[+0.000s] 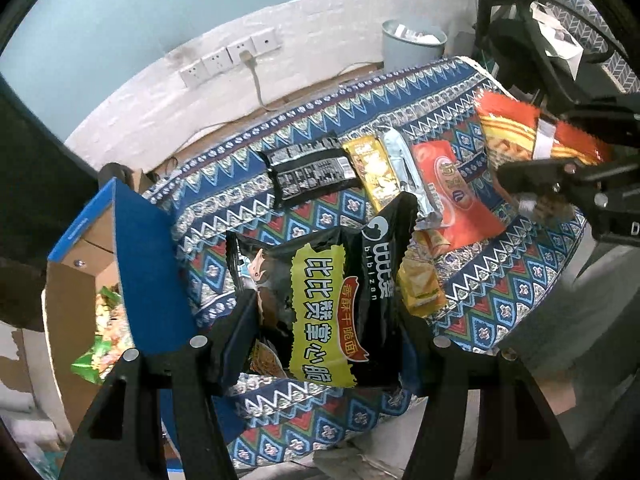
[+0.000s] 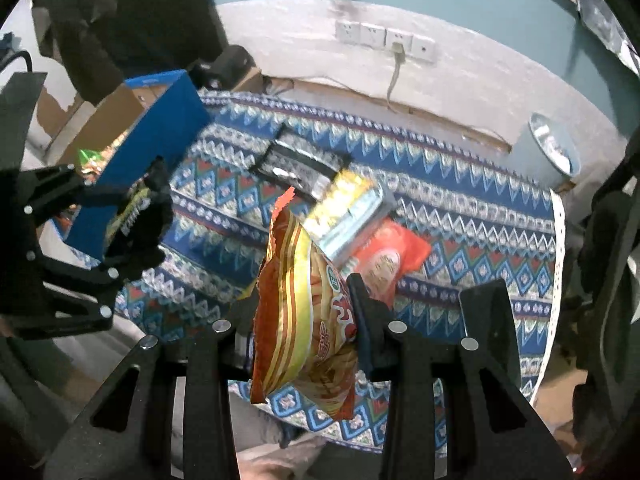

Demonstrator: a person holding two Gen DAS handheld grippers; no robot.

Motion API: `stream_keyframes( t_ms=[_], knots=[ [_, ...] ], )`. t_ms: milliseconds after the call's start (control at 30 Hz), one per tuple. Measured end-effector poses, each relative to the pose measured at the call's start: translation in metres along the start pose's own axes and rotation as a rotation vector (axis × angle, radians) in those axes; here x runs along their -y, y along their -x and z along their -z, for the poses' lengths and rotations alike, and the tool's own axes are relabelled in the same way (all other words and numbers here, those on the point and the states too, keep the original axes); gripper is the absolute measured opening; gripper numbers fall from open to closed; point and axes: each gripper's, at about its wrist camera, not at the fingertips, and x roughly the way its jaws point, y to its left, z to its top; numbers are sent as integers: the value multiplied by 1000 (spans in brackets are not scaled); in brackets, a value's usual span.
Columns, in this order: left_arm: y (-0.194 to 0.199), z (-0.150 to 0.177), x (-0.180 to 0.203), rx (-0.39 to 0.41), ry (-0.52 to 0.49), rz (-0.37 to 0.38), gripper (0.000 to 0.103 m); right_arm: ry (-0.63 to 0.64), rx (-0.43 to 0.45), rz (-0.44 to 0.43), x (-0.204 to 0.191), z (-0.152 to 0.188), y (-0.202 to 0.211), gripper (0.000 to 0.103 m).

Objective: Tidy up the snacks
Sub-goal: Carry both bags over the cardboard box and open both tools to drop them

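Matte black plastic on left gripper (image 1: pixel 324 320) and right gripper (image 2: pixel 304 312): angular slotted finger arms, round silver screws at the joints.

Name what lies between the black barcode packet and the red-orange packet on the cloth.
A yellow packet and a silver packet lie side by side there, seen in the left wrist view.

A home room: patterned tablecloth (image 1: pixel 500 280), wall sockets (image 1: pixel 228 58), wastebasket (image 1: pixel 412 46).

The black noodle bag (image 1: pixel 320 312) hides most of a yellow packet (image 1: pixel 420 284) behind it. The cardboard box's (image 1: pixel 72 292) blue flap (image 1: pixel 148 264) covers its contents, leaving only green wrappers (image 1: pixel 100 340) visible.
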Motion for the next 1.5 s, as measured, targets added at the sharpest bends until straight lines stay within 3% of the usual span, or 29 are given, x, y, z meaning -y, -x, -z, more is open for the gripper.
stream_keyframes(
  t_ms=[333, 667, 1500],
  knots=[
    [29, 2, -33, 80, 38, -70, 64, 48, 68, -47, -30, -32, 14, 36],
    [43, 17, -69, 111, 81, -113, 64, 95, 101, -89, -65, -63, 13, 36],
    [62, 73, -182, 140, 354, -150, 64, 241, 111, -169, -176, -122, -14, 36]
  ],
)
